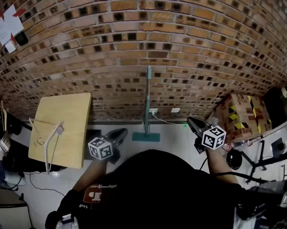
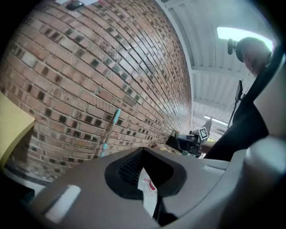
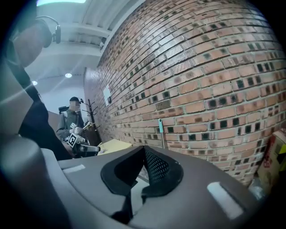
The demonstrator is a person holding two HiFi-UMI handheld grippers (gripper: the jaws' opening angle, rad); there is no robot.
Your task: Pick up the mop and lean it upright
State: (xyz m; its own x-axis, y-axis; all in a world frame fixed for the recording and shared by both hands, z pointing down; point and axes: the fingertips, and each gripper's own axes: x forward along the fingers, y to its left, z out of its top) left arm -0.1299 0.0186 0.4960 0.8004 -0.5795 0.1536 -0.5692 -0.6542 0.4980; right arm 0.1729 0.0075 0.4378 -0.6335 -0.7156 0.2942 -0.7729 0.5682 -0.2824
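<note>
Near the middle of the head view, the mop [image 1: 147,95] is standing upright against the brick wall [image 1: 113,45], its head [image 1: 146,136] resting on the pale floor [image 1: 175,141] at the foot of the wall. We are holding the left claw [image 1: 121,131] just to the lower left of that head and the right claw [image 1: 190,122] further off to its right. Both are apart from the mop. A wooden table [image 1: 68,113] is sitting at the left of the frame and a cardboard box [image 1: 240,112] at the right.

Low in the left gripper view, the left claw [image 2: 142,154] is showing its jaws pressed together on nothing. The mop handle [image 2: 110,129] is leaning on the bricks at centre left, above the jaws and well apart from them.

Low in the right gripper view, the right claw [image 3: 143,152] is likewise keeping its jaws together and empty. The mop handle [image 3: 161,132] is rising against the wall just above them at centre, and another person [image 3: 71,120] is showing at the left.
</note>
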